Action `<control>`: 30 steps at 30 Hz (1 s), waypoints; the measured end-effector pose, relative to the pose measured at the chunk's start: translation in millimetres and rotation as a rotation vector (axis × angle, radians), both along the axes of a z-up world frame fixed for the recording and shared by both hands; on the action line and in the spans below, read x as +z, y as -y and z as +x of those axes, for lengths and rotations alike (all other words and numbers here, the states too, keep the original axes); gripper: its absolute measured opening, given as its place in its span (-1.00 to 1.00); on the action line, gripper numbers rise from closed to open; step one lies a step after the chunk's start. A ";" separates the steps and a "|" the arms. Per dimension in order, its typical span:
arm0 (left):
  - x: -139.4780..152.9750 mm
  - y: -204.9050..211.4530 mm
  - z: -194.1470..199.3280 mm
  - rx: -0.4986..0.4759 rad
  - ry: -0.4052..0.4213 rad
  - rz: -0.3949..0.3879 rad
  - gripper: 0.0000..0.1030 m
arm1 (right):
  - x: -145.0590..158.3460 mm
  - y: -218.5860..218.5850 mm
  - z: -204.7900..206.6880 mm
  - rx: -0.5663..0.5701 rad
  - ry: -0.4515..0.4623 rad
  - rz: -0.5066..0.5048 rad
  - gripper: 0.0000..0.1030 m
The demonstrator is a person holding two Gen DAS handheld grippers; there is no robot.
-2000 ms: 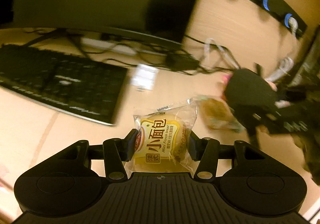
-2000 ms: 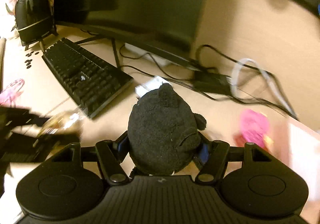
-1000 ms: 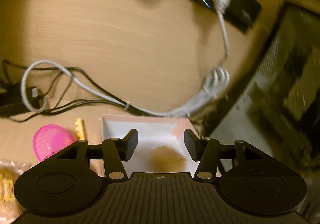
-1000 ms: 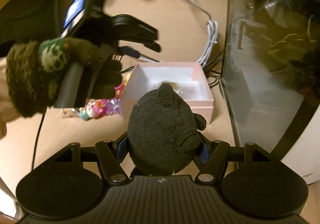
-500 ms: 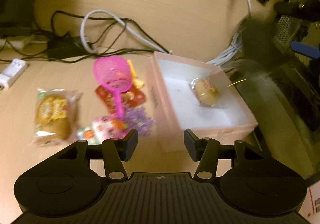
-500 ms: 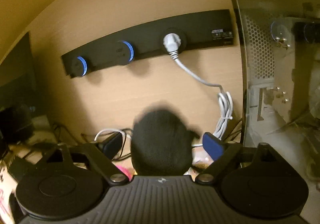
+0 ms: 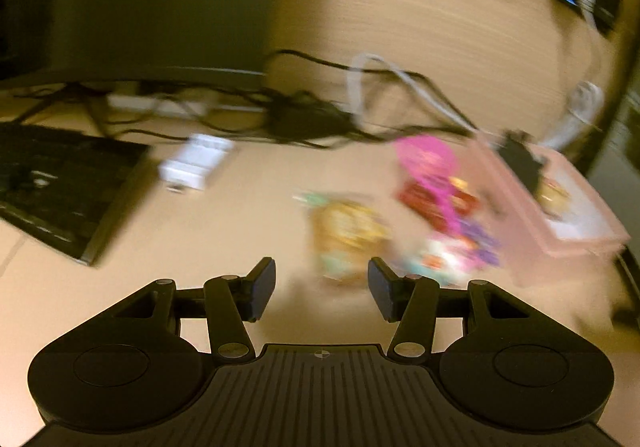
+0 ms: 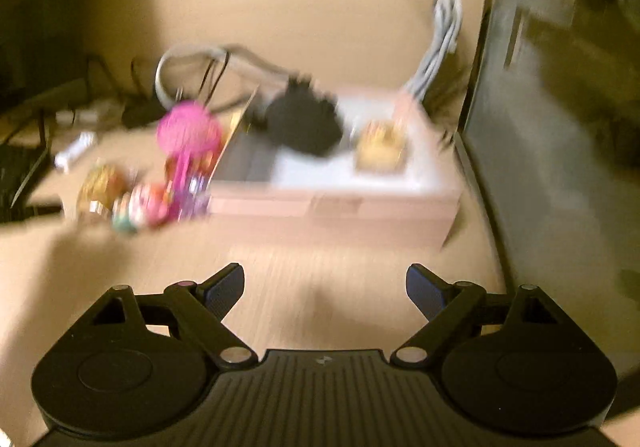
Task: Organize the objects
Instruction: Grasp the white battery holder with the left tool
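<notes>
My right gripper [image 8: 324, 287] is open and empty, held back from the front wall of the pink box [image 8: 332, 215]. A black plush toy [image 8: 304, 123] lies inside the box at its left, beside a wrapped small bread [image 8: 380, 143]. My left gripper [image 7: 322, 287] is open with nothing between its fingers, just in front of another wrapped bread [image 7: 348, 235] lying on the desk. Right of that bread lie a pink scoop [image 7: 428, 159] and several colourful packets [image 7: 460, 251], then the pink box [image 7: 576, 243] with the plush [image 7: 520, 159] in it. Both views are blurred.
A black keyboard [image 7: 60, 183] and a white adapter [image 7: 196, 163] lie at the left under a dark monitor [image 7: 160, 7]. Cables [image 7: 320, 115] run along the back wall. A glass-sided case [image 8: 560, 127] stands right of the box.
My right gripper has opened and let go of the black plush, which now lies in the pink box, and has drawn back. My left gripper has swung left toward the packets on the desk.
</notes>
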State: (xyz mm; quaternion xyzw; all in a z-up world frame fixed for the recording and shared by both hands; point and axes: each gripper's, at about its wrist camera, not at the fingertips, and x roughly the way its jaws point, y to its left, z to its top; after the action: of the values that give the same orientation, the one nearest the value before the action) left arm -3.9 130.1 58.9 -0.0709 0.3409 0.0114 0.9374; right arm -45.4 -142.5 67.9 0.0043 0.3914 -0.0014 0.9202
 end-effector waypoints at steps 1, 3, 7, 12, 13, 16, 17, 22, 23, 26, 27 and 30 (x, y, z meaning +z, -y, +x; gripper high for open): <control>1.4 -12.0 4.5 0.018 0.002 0.013 0.08 | -1.5 -3.6 -1.4 0.000 -0.011 0.002 0.73; 5.7 -32.6 13.5 0.044 0.006 0.042 0.08 | -2.1 -14.6 -2.0 0.009 -0.022 -0.001 0.78; 12.9 -63.1 38.4 0.056 0.019 0.088 0.08 | 2.8 -36.0 2.8 0.010 -0.013 -0.038 0.85; 6.4 -85.9 97.5 0.007 -0.036 0.131 0.08 | 13.5 -59.4 8.5 0.005 -0.020 -0.047 0.93; 3.5 -88.7 110.1 0.002 -0.049 0.140 0.08 | 13.4 -66.6 9.1 0.008 -0.025 -0.059 0.93; -9.0 -89.6 145.3 -0.055 -0.113 0.208 0.09 | 14.9 -85.7 6.0 0.029 -0.030 -0.094 0.95; -13.5 -89.4 154.7 -0.076 -0.133 0.232 0.09 | 14.8 -90.5 4.9 0.034 -0.034 -0.100 0.97; -27.8 -95.8 180.7 -0.095 -0.210 0.266 0.14 | 14.5 -102.3 -2.7 0.059 -0.050 -0.115 1.00; -27.5 -98.5 183.1 -0.086 -0.212 0.254 0.15 | 14.6 -101.8 -4.3 0.057 -0.049 -0.117 1.00; -27.6 -101.7 188.9 -0.068 -0.221 0.241 0.17 | 13.5 -96.0 -8.3 0.032 -0.054 -0.101 1.00; -28.6 -102.0 191.0 -0.063 -0.222 0.242 0.19 | 12.4 -92.7 -9.3 0.019 -0.059 -0.093 1.00; -28.9 -99.0 192.0 -0.056 -0.217 0.233 0.08 | 9.5 -84.5 -12.5 -0.011 -0.068 -0.076 1.00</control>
State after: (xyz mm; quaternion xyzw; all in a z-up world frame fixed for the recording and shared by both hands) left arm 188.1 229.1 30.0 0.0495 0.4382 0.0323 0.8969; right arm -57.9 -58.0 77.4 -0.0284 0.4219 -0.0215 0.9060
